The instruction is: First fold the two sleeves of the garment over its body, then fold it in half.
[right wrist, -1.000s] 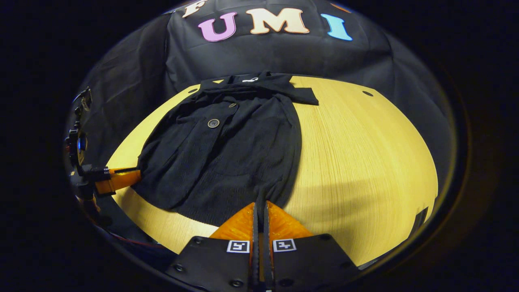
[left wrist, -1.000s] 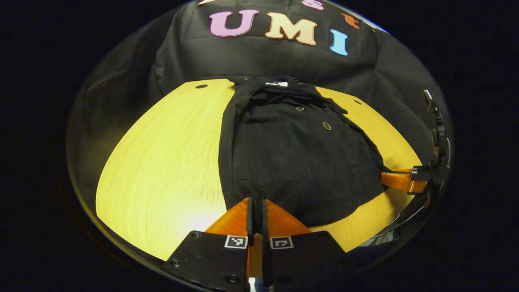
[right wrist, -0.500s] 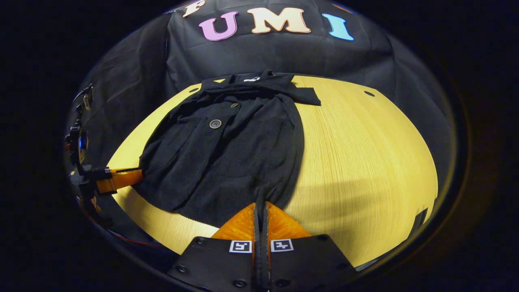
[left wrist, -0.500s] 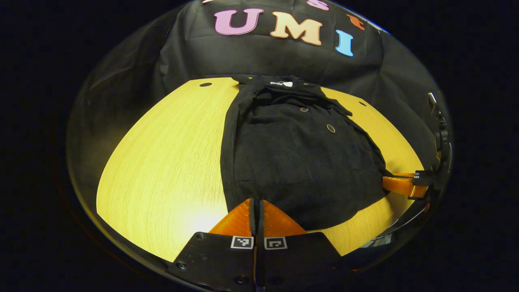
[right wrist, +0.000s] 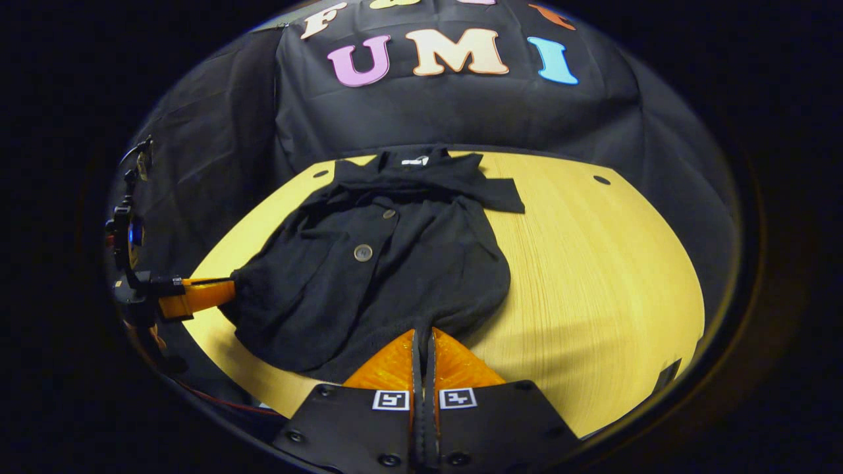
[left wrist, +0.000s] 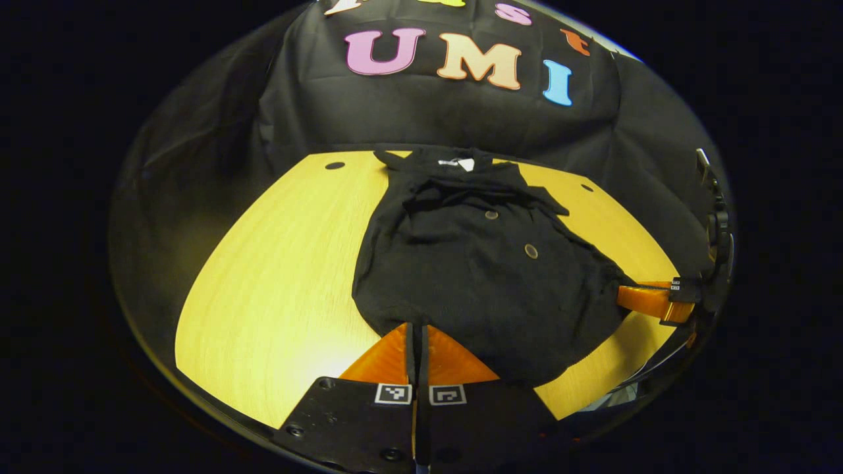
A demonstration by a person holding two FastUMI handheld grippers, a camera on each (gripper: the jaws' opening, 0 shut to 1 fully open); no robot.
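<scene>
Black garment (left wrist: 474, 276) on wooden table (left wrist: 276, 283), both claws pinching its hem

Since one second ago, the near hem of the black garment (left wrist: 474, 276) has come up from the desk (left wrist: 276, 276) and moved toward the collar, so the cloth now looks shorter and bunched, with a rounded lower edge where before it lay long and flat. In the left gripper view, the jaws of the left gripper (left wrist: 416, 342) had a small gap one second ago; now they are pressed together on the hem. The right gripper (right wrist: 423, 349) has risen with the other corner of the hem. In both views more bare desk shows at the far side, behind the collar.
</scene>
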